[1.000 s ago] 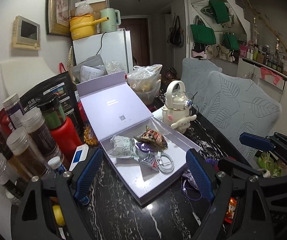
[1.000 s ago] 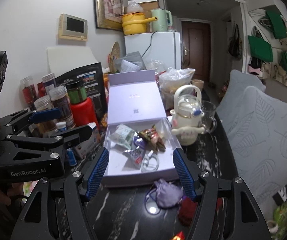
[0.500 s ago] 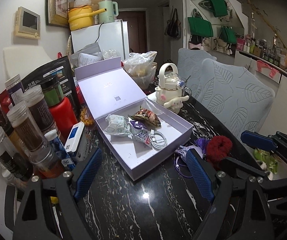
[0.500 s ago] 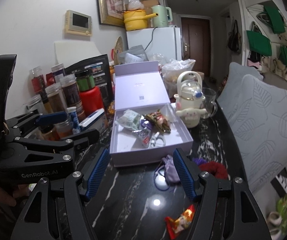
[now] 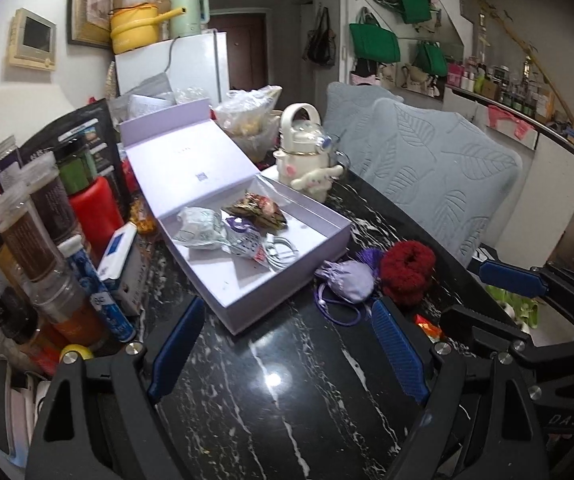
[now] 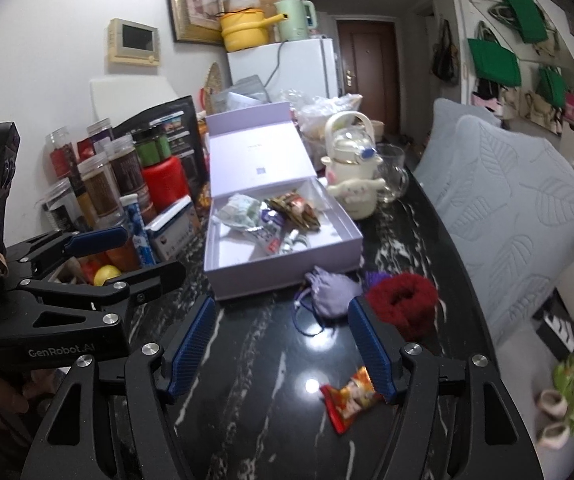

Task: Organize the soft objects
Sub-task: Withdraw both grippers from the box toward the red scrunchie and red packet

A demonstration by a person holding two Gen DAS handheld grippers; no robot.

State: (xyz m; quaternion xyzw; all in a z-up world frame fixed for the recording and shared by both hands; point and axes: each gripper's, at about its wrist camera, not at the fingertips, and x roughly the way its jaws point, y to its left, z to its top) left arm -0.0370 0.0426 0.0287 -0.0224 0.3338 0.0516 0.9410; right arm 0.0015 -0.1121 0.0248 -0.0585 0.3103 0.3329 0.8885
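An open lilac box (image 5: 223,280) (image 6: 279,272) lies on the black marble table and holds a wrapped packet, a snack bag, a sachet and a white cable. In front of it lie a lilac drawstring pouch (image 5: 345,280) (image 6: 333,292) and a red scrunchie (image 5: 407,276) (image 6: 403,300). A red candy wrapper (image 6: 349,398) lies nearer. My left gripper (image 5: 287,352) is open and empty, in front of the box. My right gripper (image 6: 283,352) is open and empty, just before the pouch and scrunchie.
Spice jars and a red canister (image 6: 165,182) crowd the table's left side. A cream kettle with a plush toy (image 6: 353,184) and a glass mug (image 6: 393,178) stand behind the box. Grey leaf-pattern chairs (image 6: 519,216) line the table's right edge.
Both grippers have drawn back from the box and risen. The pouch, scrunchie and candy wrapper have come into view. Both stay open and empty.
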